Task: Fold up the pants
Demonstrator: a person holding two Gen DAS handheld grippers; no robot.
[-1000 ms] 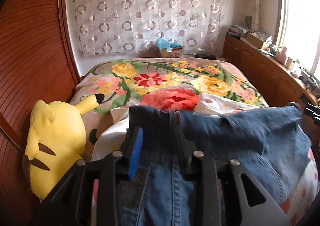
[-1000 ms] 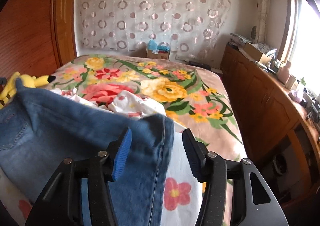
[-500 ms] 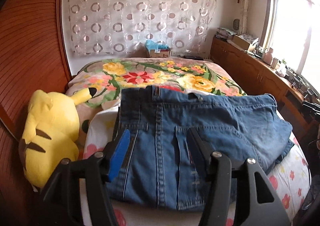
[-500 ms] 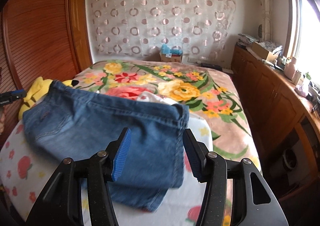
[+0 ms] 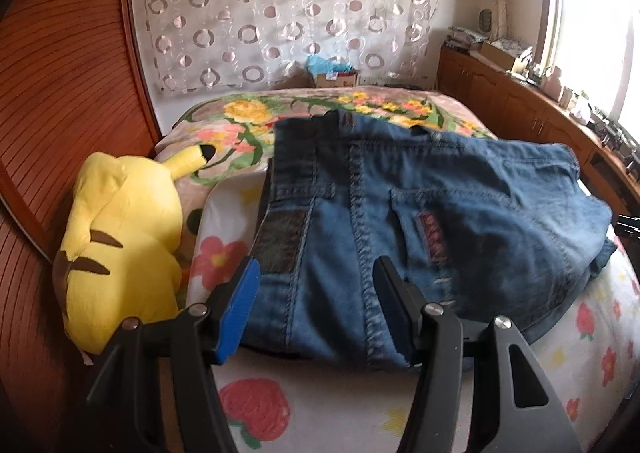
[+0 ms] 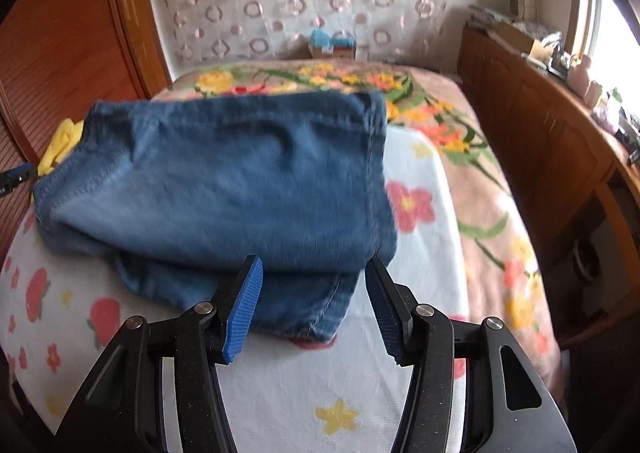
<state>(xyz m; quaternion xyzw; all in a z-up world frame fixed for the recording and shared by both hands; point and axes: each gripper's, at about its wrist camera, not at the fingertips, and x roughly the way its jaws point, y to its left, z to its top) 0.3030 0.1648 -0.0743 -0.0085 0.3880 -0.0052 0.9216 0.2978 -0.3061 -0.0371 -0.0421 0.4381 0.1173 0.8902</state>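
The blue jeans [image 5: 440, 213] lie folded in a flat stack on the white flowered sheet [image 5: 320, 405], waistband and back pocket facing up. My left gripper [image 5: 316, 269] is open over the stack's near left edge, its blue pads clear of the denim. In the right wrist view the jeans [image 6: 224, 181] show a folded leg on top with a lower layer poking out in front. My right gripper [image 6: 314, 267] hovers open just before that near right corner, and nothing is pinched between its pads.
A yellow plush toy [image 5: 120, 237] lies against the wooden wall panel [image 5: 60, 93], left of the jeans. A floral blanket [image 5: 248, 113] covers the far bed. A wooden cabinet [image 6: 540, 125] with clutter on top runs along the right. A box [image 5: 336, 77] stands at the curtain.
A second ago the jeans hung lifted in both grippers, the left shut on the waistband. They now lie folded on the sheet, and both grippers have let go and drawn back.
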